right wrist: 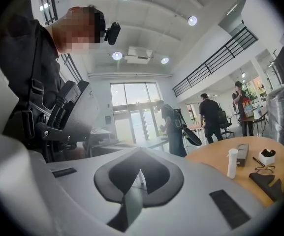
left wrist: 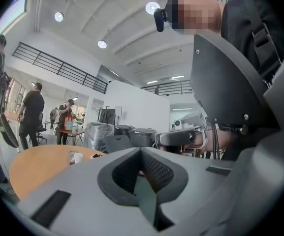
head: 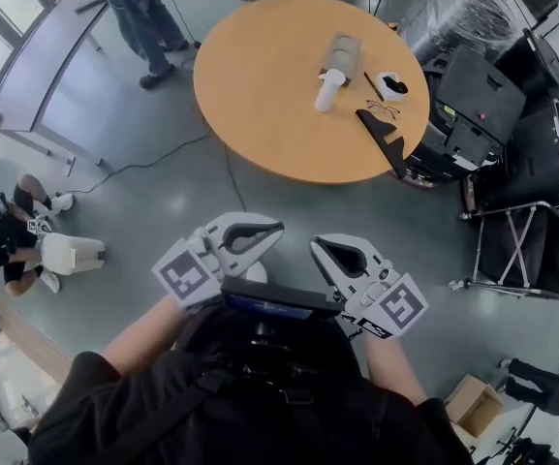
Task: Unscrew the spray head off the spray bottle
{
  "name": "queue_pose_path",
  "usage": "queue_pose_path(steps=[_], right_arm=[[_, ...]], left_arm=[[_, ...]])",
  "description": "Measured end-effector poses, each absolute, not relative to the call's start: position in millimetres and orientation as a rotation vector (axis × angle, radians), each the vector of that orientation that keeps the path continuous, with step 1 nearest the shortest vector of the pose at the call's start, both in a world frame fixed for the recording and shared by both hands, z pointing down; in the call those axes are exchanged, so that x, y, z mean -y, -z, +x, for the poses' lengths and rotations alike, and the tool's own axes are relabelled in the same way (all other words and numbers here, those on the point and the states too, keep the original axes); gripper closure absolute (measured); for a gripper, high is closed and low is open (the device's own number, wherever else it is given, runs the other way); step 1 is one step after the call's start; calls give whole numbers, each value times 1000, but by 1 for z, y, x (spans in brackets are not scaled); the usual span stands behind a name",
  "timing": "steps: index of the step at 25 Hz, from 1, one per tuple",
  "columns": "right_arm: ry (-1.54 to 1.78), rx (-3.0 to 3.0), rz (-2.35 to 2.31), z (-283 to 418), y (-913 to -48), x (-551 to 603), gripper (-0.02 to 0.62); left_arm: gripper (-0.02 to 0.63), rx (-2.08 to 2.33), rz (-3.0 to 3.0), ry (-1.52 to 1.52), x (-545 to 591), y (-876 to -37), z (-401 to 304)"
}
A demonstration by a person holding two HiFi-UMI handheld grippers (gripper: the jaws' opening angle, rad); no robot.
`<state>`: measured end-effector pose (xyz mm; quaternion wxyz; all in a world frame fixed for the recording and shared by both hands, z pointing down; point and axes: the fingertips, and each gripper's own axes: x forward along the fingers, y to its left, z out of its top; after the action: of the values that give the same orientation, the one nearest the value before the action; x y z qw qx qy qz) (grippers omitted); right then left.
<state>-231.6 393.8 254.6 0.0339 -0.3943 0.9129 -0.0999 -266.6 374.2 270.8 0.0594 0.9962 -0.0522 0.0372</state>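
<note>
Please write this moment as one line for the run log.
task: not begun | left gripper: shut, empty | right gripper: shut, empty | spray bottle: upright on round table, untouched

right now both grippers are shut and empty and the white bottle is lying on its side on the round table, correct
Not quite. The white bottle is not on its side: it stands upright on the round table, as the right gripper view shows. The rest holds: the left gripper and the right gripper are both shut and empty.

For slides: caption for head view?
Left gripper and right gripper, shut and empty, short of round table bearing spray bottle.
</note>
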Motion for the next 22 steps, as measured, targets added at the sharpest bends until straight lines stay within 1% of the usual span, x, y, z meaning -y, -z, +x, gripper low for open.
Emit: queue_pose_path(steps=[5,10,16,22], right_arm=[[315,-2813,-1251,-254,-253,-371,601],[315,-2806,-1275,-256,-253,-364,601],[306,-2790,-1287,-231,-256,-357,601],[279,-2794,-1238,-191,-254,-342,601]], left_arm=[[604,95,3001,-94,-352,-269,-283],[604,85,2978,-84,-343,-270,-285],[604,96,2974,-80,-336,-274,-263],[604,157,2950,-53,-323,-270,-226]])
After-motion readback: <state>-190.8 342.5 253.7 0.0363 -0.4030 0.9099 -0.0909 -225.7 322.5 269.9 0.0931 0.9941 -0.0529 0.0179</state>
